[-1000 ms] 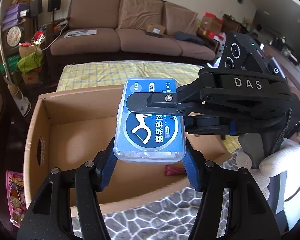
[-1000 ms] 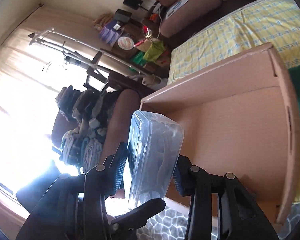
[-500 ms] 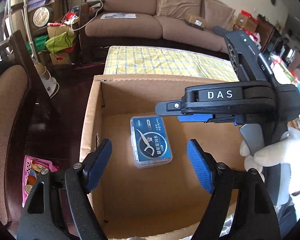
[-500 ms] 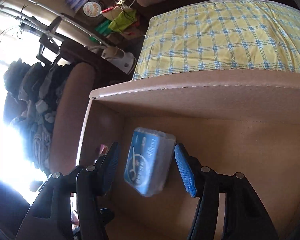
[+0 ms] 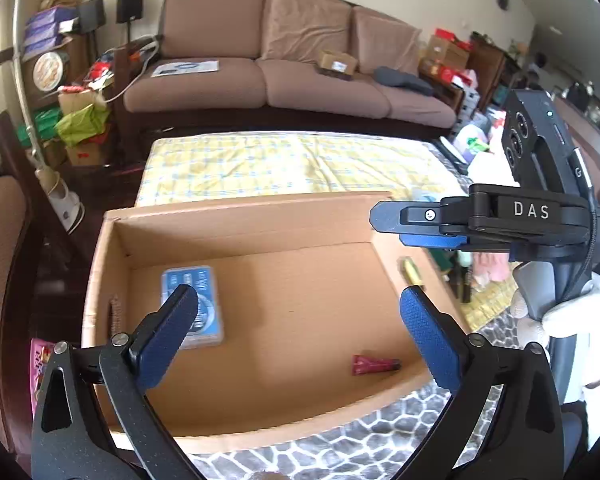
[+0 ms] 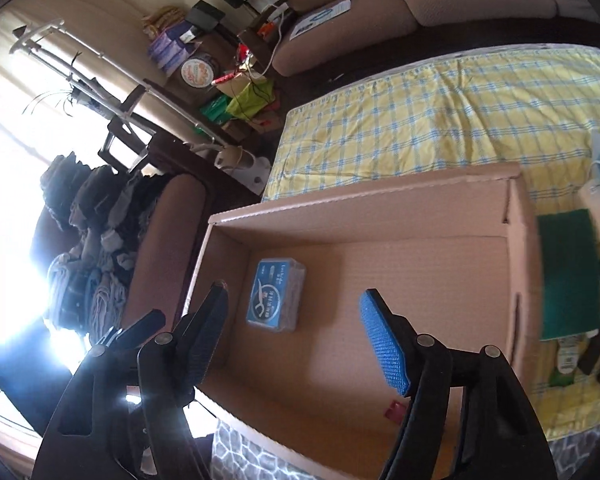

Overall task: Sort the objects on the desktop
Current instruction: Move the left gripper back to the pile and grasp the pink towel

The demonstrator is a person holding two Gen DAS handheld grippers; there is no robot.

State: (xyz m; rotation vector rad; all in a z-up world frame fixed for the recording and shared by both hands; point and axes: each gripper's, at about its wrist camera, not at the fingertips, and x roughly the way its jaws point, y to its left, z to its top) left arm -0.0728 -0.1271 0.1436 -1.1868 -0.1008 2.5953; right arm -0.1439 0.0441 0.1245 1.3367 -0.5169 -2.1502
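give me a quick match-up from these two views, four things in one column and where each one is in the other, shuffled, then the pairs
Things:
1. clear plastic box with a blue label
2. small dark red tube
3. flat green pad
4. yellow and blue checked cloth

Places:
A. outside the brown cardboard box, just past its right-hand wall
B. spread flat behind the cardboard box, in front of the brown sofa
C. flat on the cardboard box floor, near its left wall
D. on the cardboard box floor, near the front right corner

Pairs: 1-C, 2-D, 3-A, 4-B
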